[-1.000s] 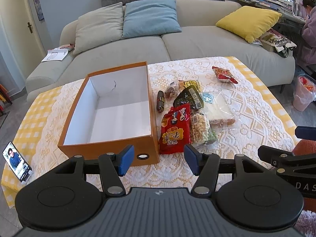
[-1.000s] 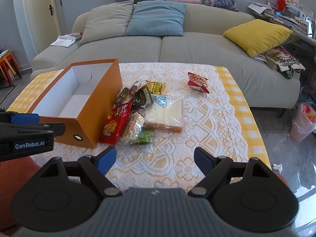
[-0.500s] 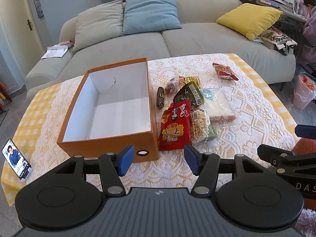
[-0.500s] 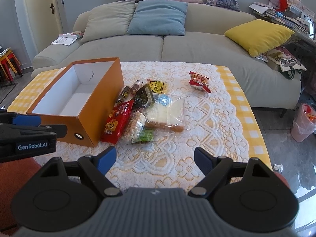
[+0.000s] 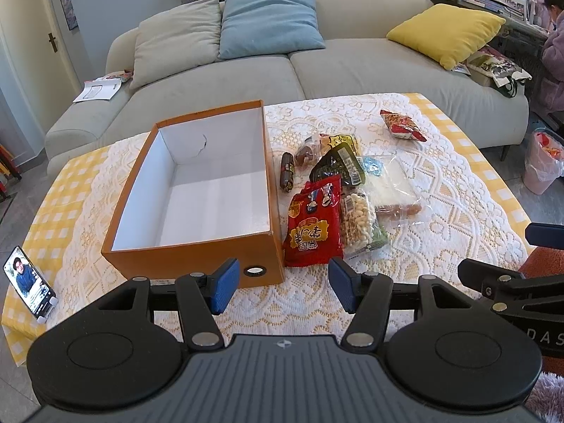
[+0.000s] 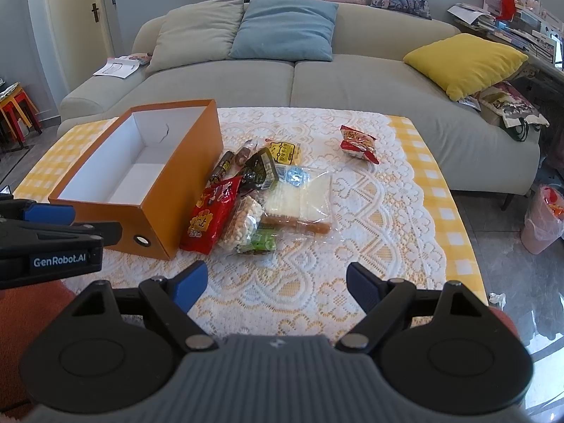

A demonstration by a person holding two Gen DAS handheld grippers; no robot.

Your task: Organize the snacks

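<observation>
An empty orange box (image 5: 183,257) with a white inside stands on the lace-covered table (image 5: 440,190); it also shows in the right wrist view (image 6: 158,218). Right of it lies a pile of snacks: a red packet (image 5: 313,225) (image 6: 211,218), a peanut bag (image 5: 359,222), a dark packet (image 5: 335,169), a sausage stick (image 5: 287,171), a clear bread bag (image 5: 387,183) (image 6: 299,201). A small red chip bag (image 5: 402,125) (image 6: 357,142) lies apart at the far right. My left gripper (image 5: 282,290) is open above the near table edge, in front of the box. My right gripper (image 6: 275,287) is open, to its right.
A phone (image 5: 30,283) stands on the table's near left corner. A grey sofa (image 5: 246,70) with cushions runs behind the table. A pink bin (image 5: 541,164) stands on the floor at the right. A person sits at far right (image 5: 553,35).
Both grippers have moved slightly forward toward the table; the box and snacks look a little nearer. Nothing on the table has moved. Both grippers stay open.
</observation>
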